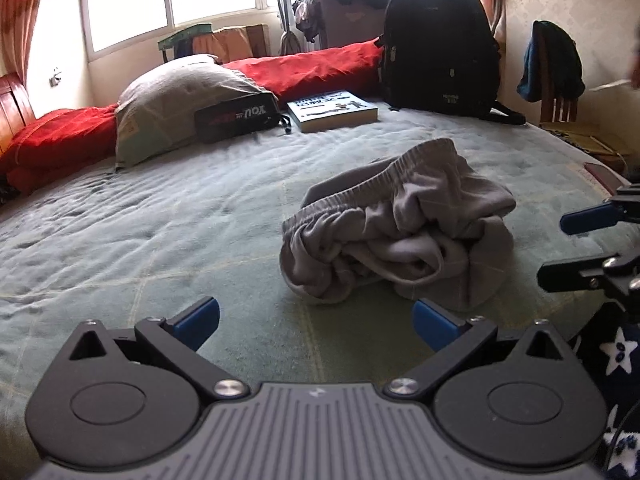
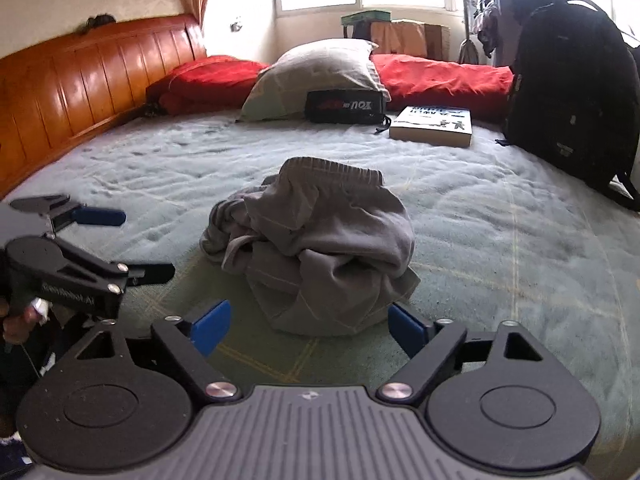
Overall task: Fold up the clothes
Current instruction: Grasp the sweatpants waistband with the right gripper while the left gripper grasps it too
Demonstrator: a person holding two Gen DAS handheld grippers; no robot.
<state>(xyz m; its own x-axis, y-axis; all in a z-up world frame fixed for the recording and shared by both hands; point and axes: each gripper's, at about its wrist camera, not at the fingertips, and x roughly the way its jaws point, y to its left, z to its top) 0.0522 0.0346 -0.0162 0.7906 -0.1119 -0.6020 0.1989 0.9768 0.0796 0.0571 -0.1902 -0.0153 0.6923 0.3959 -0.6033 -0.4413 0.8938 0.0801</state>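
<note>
A crumpled pair of grey shorts [image 1: 396,232] with an elastic waistband lies in a heap on the pale green bed cover [image 1: 160,232]. In the right wrist view the same grey shorts [image 2: 316,248] sit just beyond my right gripper [image 2: 308,326], which is open with the near hem of the heap between its blue pads, not pressed. My left gripper [image 1: 316,322] is open and holds nothing, a little short and to the left of the shorts. Each gripper shows at the edge of the other's view: the right gripper [image 1: 560,244] and the left gripper [image 2: 144,244].
At the far side of the bed lie a grey pillow [image 1: 176,100], a red blanket [image 1: 320,68], a black pouch [image 1: 236,116], a book [image 1: 332,110] and a black backpack [image 1: 440,44]. A wooden headboard [image 2: 80,80] runs along the left. A chair [image 1: 556,76] draped with cloth stands on the right.
</note>
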